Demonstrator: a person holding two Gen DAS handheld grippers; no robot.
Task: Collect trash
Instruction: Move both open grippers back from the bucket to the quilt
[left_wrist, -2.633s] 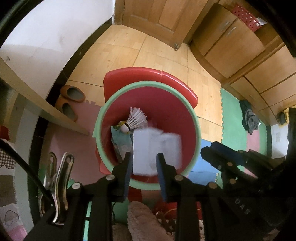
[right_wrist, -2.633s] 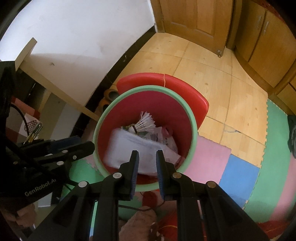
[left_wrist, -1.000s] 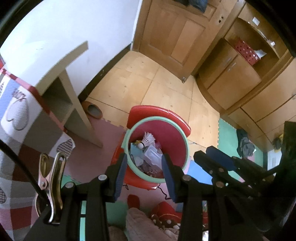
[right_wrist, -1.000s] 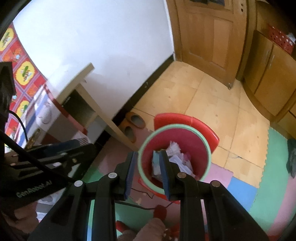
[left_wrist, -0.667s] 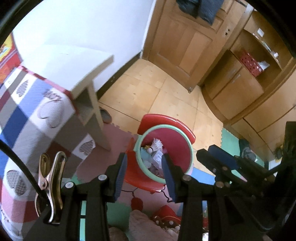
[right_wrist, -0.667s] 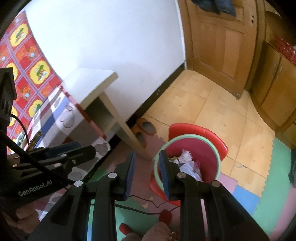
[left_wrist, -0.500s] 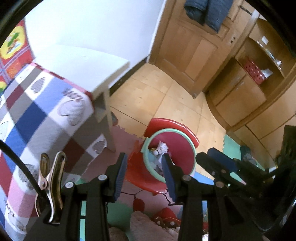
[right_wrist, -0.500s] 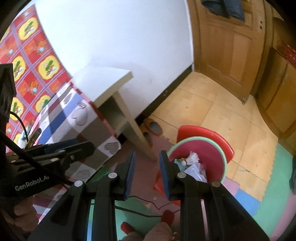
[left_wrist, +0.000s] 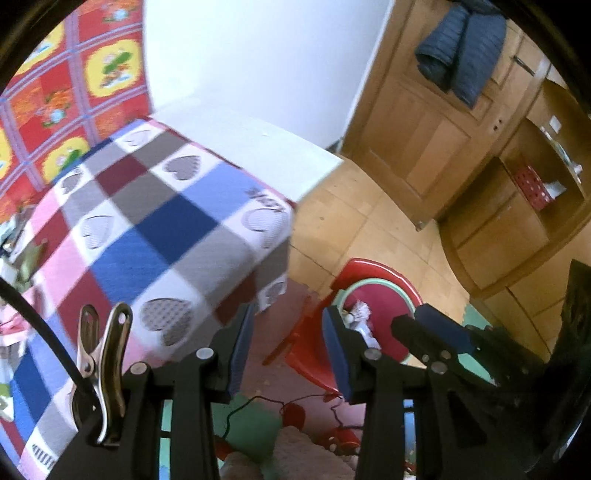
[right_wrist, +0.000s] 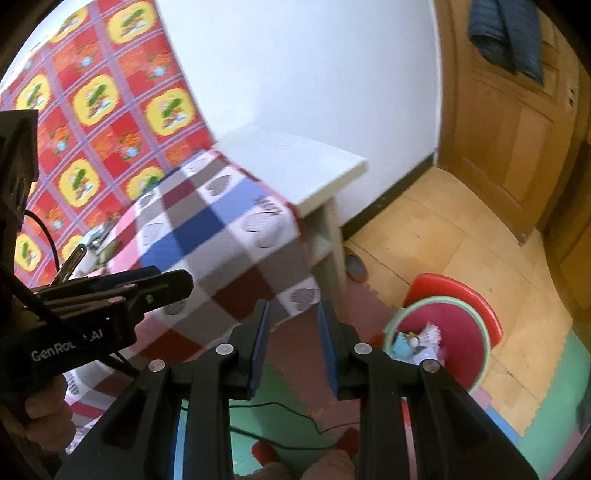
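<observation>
The red trash bin (left_wrist: 388, 306) with a green rim stands on the floor at the lower right, seen again as the bin (right_wrist: 461, 332) in the right wrist view. A white shuttlecock (right_wrist: 428, 332) and pale wrappers lie inside it. My left gripper (left_wrist: 290, 350) is open and empty, high above the floor between the bin and the checked tablecloth (left_wrist: 147, 229). My right gripper (right_wrist: 293, 347) is open too, with nothing between its blue pads. Small blurred items (right_wrist: 98, 240) lie at the far left end of the table.
The bin rests on a red stool (right_wrist: 443, 280). A slipper (right_wrist: 354, 266) lies under the white table end (right_wrist: 295, 166). A thin cable (right_wrist: 277, 410) runs over coloured foam mats (right_wrist: 535, 424). A wooden door (left_wrist: 424, 129) with a hung jacket (left_wrist: 458, 48) and a cabinet (left_wrist: 517, 229) stand behind.
Both grippers have risen away from the bin and swung left, so the bin has shrunk to the lower right and the checked table fills the left. Both jaws stay as wide as before.
</observation>
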